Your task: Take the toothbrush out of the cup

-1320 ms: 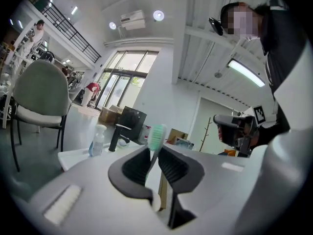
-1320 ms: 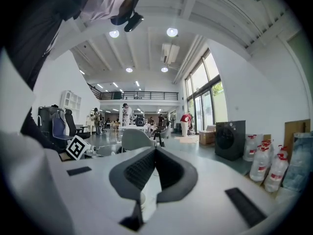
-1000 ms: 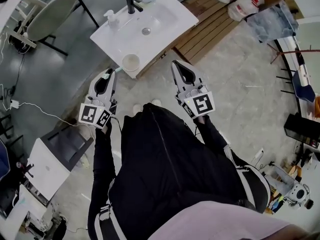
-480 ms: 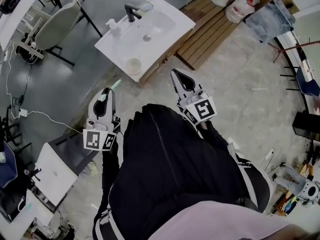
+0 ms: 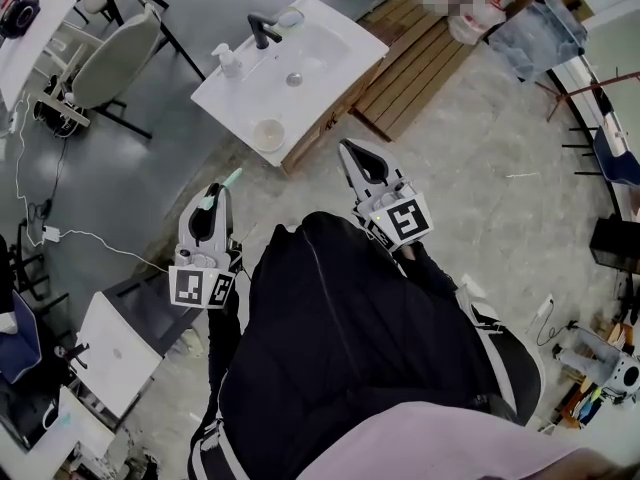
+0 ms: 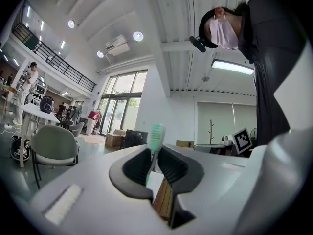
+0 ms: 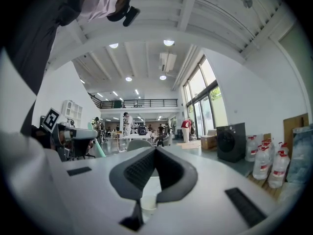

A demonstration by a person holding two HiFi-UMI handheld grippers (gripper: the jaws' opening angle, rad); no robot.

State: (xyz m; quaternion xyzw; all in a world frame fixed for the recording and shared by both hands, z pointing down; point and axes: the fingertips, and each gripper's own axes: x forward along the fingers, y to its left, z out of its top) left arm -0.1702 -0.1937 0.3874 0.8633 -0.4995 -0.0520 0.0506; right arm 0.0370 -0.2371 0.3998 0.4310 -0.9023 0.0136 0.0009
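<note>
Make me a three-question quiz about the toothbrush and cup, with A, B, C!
1. Where is the cup? A on the sink B on a shelf C on a bed
2. What colour is the toothbrush head? A red B green C black
3. What is the left gripper doing? A gripping the toothbrush B gripping the cup C gripping nothing
Answers: A, it stands near the sink's front edge; B, its bristle end is green; A, its handle is pinched between the jaws.
</note>
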